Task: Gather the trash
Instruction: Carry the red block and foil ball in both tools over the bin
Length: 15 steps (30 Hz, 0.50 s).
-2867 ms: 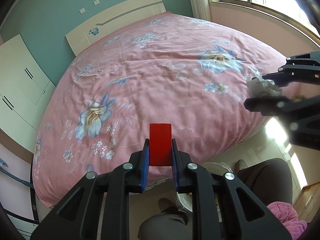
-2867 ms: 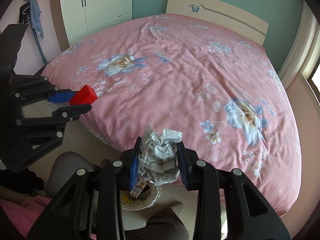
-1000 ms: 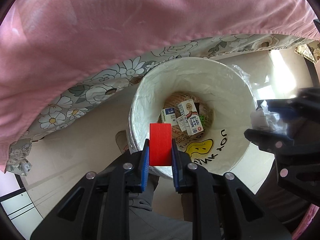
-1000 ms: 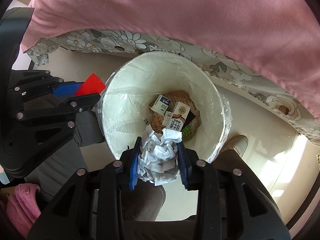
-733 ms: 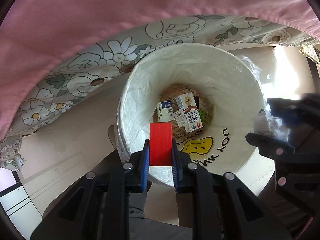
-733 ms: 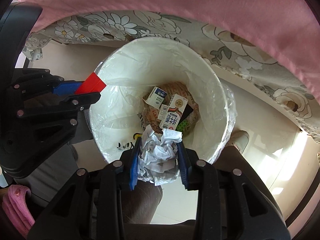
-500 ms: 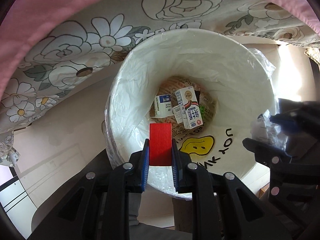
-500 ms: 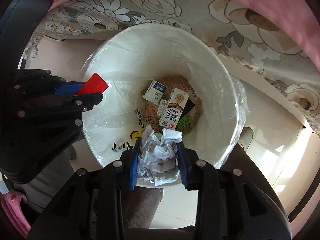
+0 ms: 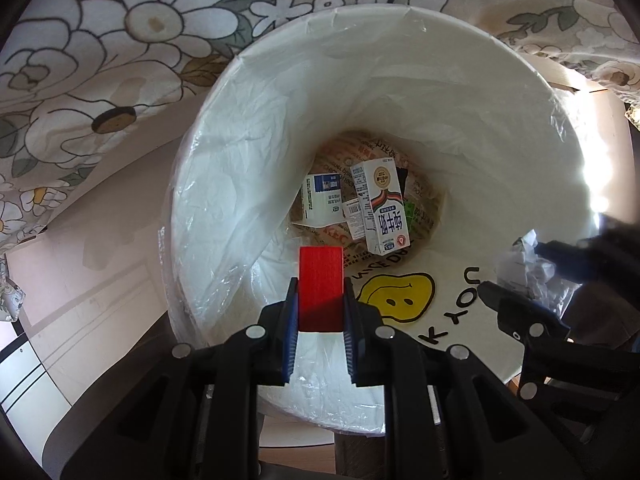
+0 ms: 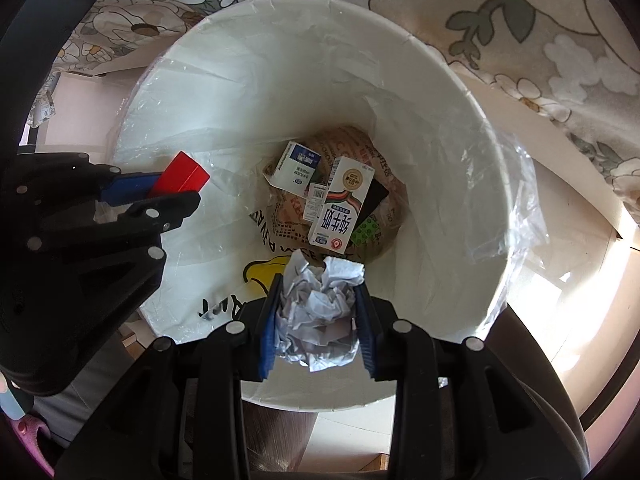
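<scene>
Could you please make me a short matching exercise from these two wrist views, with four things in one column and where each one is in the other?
Things:
1. red block
2. crumpled paper
3. milk carton
4. smiley face print

Places:
A. lying at the bottom of the bin
B. clamped in the left gripper
C. on the bin liner's inner wall
D. clamped in the right gripper

Pairs: 1-B, 2-D, 3-A, 4-C

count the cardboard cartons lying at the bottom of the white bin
2 clear ones: a tall white milk carton at the middle, and a smaller blue-and-white box to its left in the right wrist view. More may be hidden underneath.
</scene>
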### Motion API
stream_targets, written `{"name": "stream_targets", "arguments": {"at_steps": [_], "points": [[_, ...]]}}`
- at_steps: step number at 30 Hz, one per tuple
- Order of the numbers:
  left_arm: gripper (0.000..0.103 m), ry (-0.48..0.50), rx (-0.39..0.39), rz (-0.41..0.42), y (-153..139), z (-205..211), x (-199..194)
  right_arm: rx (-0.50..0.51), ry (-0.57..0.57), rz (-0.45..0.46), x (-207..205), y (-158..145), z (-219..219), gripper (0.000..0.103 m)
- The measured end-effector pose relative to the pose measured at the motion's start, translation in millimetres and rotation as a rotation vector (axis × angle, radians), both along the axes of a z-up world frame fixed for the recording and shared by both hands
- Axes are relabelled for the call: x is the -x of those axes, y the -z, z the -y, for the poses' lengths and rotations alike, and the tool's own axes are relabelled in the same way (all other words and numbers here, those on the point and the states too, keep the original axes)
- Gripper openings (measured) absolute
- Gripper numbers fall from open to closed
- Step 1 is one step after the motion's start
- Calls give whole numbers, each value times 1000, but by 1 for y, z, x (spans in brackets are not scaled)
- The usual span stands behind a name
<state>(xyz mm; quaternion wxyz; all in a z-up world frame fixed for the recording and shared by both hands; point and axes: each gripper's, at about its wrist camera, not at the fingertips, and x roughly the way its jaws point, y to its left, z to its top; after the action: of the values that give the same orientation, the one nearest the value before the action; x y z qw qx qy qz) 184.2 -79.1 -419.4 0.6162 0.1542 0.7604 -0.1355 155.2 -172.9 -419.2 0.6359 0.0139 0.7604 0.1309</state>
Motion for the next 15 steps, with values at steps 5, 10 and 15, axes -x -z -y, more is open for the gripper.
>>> {"name": "stream_targets", "arguments": {"at_steps": [5, 10, 15], "points": [[22, 9, -18, -11, 12, 3, -1, 5, 15, -24, -3, 9, 1, 35], [22, 13, -37, -33, 24, 5, -2, 16, 23, -34, -7, 18, 1, 35], [22, 5, -50, -49, 35, 6, -6, 20, 43, -47, -11, 25, 3, 35]]}}
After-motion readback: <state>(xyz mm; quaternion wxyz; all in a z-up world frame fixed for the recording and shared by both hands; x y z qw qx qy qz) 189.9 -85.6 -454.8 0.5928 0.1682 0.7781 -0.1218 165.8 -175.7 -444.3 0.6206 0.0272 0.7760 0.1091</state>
